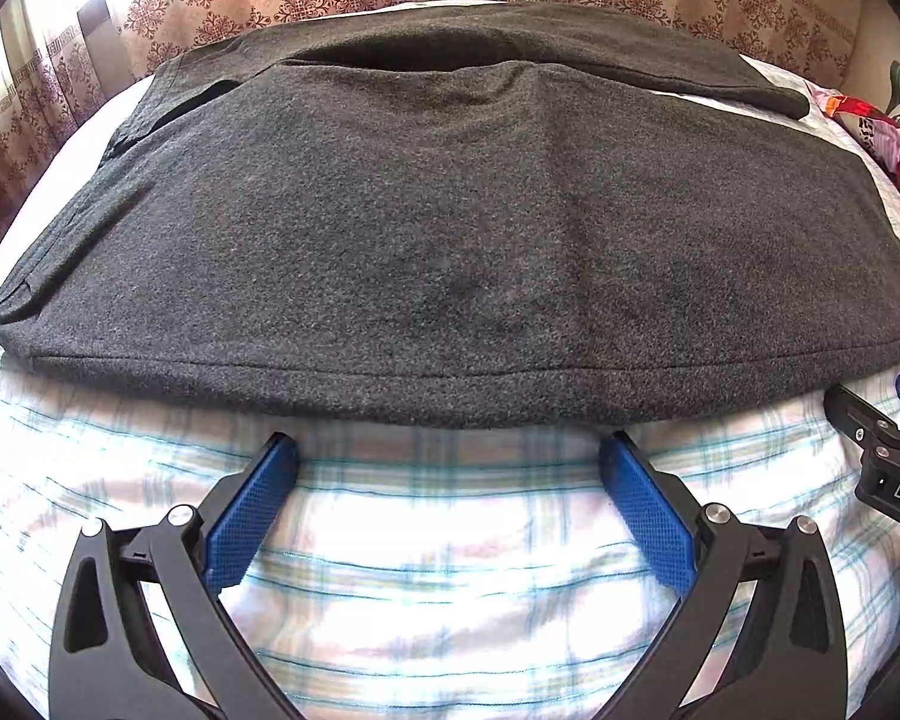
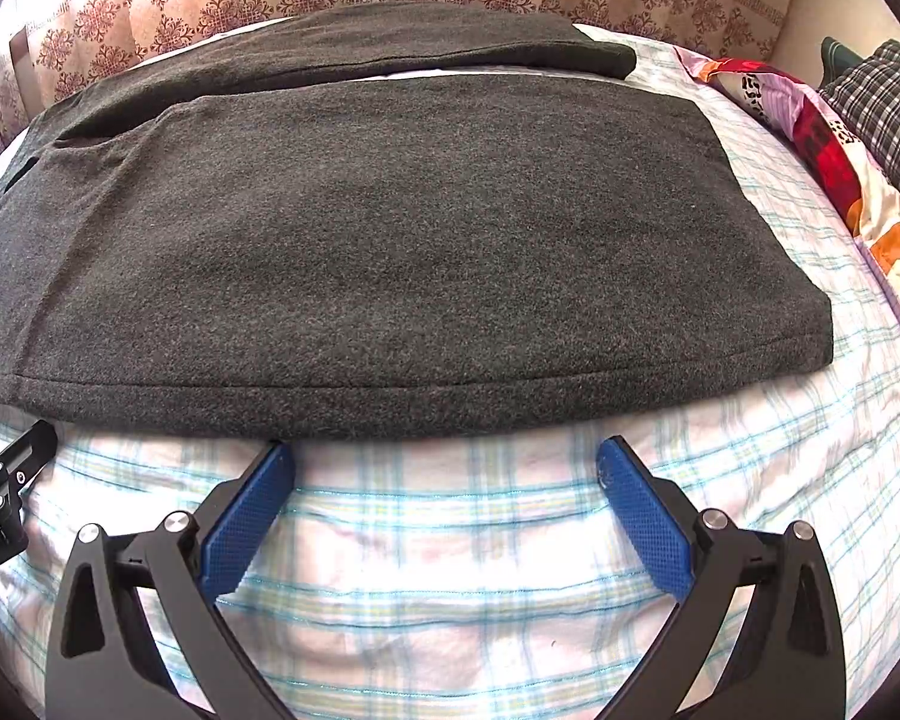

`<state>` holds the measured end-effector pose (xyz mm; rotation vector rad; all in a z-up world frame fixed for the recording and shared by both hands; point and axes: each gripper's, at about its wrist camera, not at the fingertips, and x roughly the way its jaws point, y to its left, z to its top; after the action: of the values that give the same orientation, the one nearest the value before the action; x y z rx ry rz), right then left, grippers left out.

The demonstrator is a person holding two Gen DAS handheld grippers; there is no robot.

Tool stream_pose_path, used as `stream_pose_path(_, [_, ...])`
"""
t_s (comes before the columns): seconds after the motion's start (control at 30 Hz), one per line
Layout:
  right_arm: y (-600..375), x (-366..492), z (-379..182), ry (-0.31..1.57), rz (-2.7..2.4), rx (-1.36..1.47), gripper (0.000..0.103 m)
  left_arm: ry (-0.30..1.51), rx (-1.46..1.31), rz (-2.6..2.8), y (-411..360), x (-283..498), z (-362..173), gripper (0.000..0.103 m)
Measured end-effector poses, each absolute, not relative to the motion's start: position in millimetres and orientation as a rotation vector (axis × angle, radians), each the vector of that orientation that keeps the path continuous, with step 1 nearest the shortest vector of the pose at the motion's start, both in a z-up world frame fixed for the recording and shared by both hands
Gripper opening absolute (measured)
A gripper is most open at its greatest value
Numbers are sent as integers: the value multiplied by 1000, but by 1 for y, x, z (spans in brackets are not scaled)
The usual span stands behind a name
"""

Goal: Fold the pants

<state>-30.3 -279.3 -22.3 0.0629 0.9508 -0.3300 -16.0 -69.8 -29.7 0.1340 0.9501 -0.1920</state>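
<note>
Charcoal fleece pants [image 1: 450, 228] lie spread flat on a bed covered by a pale plaid sheet [image 1: 426, 570], with the two legs side by side and a narrow gap between them.

Left wrist view: the left tool [image 1: 447, 450] hovers just short of the near long edge of the pants, blue pads wide apart, holding nothing. The right tool shows at the right margin.

Right wrist view: the right tool [image 2: 444, 450] stands likewise before the same edge [image 2: 390, 405], jaws wide open and empty, nearer the leg end; a bright patterned cloth [image 2: 822, 138] lies beyond.

Judged step: the legs are apart, so no lengthwise fold is present. A fold would require each tool to close on the near edge and carry that leg over the far one, hems aligned.
</note>
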Motion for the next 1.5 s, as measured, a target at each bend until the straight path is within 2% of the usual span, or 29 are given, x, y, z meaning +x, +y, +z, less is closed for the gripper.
stream_pose_path(0.43, [-274, -39, -24, 944, -327, 69, 98, 950, 133, -197, -70, -16, -29, 101])
stream_pose_path(1.17, [-267, -37, -26, 942, -334, 54, 98, 1053, 169, -249, -69, -3, -30, 101])
stream_pose_path(1.5, [-267, -38, -26, 943, -332, 57, 98, 1008, 179, -250, -70, -8, -32, 101])
